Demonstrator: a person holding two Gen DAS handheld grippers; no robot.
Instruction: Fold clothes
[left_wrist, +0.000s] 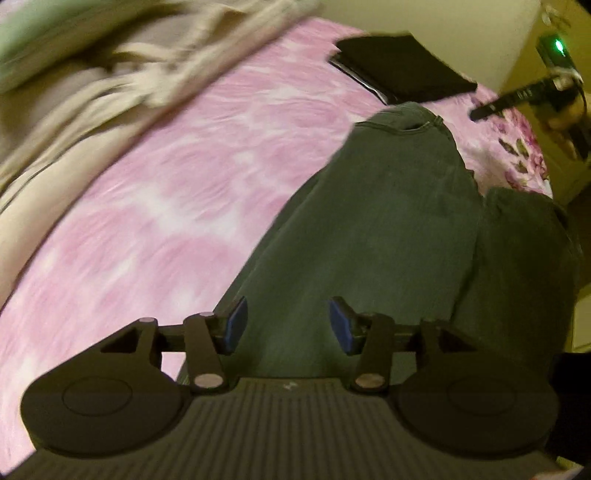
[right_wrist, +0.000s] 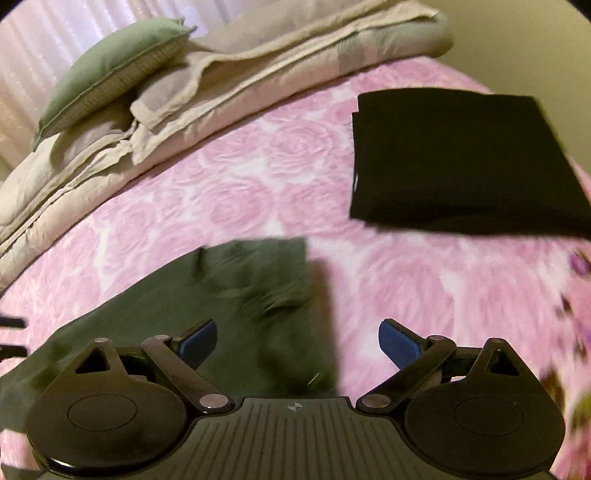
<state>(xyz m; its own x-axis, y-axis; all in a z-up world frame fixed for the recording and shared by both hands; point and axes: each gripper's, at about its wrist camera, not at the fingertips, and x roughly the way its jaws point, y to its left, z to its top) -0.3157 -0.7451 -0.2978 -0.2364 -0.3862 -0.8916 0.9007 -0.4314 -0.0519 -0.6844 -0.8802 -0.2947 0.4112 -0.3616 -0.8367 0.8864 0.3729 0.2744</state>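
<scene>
Dark green trousers lie flat on the pink bedspread, waistband toward the far end. My left gripper hovers over one trouser leg with its blue pads apart and nothing pinched between them. In the right wrist view the trousers' folded end lies under and left of my right gripper, which stands wide open and holds nothing. A folded black garment rests on the bed beyond it; in the left wrist view the same black garment lies just past the waistband.
The pink rose-patterned bedspread covers the bed. A rumpled beige duvet and a green pillow lie along the far side. A dark gripper part with a hand shows near the bed's flowered edge.
</scene>
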